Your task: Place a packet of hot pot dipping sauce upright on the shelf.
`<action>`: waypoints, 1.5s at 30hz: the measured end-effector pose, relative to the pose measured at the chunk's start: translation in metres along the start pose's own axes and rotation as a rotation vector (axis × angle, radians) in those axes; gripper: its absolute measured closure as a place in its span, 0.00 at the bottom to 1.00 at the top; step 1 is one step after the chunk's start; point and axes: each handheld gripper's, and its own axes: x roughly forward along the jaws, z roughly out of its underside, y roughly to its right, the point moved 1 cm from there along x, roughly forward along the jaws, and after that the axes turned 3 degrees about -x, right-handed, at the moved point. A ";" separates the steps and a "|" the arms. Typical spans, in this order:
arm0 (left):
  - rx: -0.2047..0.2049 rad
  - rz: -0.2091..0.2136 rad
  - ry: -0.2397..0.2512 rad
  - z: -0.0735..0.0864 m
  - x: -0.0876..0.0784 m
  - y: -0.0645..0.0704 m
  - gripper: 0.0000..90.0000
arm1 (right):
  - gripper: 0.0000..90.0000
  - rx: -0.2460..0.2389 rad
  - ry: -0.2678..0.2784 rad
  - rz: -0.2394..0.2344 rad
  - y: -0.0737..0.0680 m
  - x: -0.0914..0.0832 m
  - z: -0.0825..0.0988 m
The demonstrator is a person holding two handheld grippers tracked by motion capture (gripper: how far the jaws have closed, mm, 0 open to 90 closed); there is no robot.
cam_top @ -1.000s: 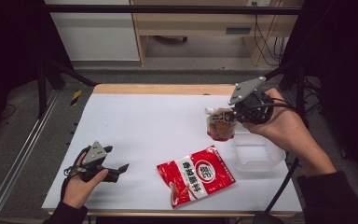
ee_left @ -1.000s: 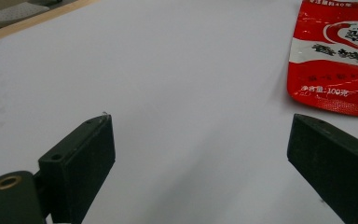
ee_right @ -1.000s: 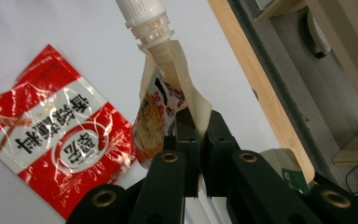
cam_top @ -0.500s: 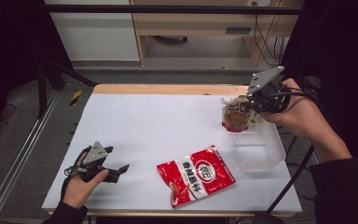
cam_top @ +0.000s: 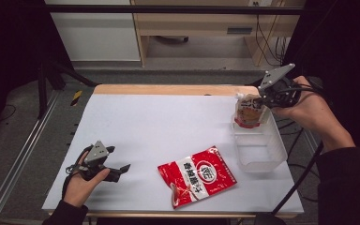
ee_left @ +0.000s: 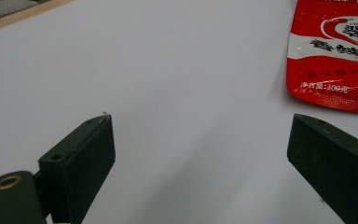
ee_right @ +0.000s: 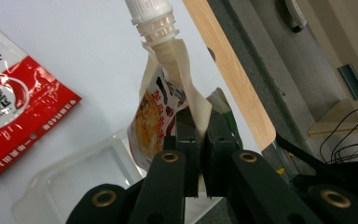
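A beige spouted pouch with a white cap hangs over the far end of a clear plastic tray at the table's right. My right gripper is shut on the pouch's edge. The right gripper view shows the pouch pinched between the black jaws, above the tray. A red snack packet lies flat near the front middle of the table. My left gripper rests low at the front left, open, with nothing between its jaws. The red packet sits ahead and to the right of it in the left gripper view.
The white table has a wooden far edge. A metal rail runs along the left side. Cabinets and cables stand beyond the table. Bare table surface lies between the two hands.
My right hand has carried the spouted pouch to the right, from left of the tray to above the tray's far end. The left hand and the red packet have not moved.
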 end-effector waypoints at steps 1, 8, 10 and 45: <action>-0.001 0.000 0.002 0.000 0.000 0.000 0.09 | 0.97 0.002 -0.004 0.002 0.002 0.003 0.004; 0.003 0.004 0.004 0.000 -0.001 0.003 0.09 | 0.97 0.026 -0.037 0.003 0.002 0.026 0.021; 0.001 0.001 0.003 0.000 -0.001 0.003 0.08 | 0.97 0.029 -0.039 0.001 0.002 0.033 0.025; -0.008 -0.010 0.001 0.002 -0.002 0.002 0.08 | 0.96 0.133 -0.036 -0.088 -0.012 0.085 0.058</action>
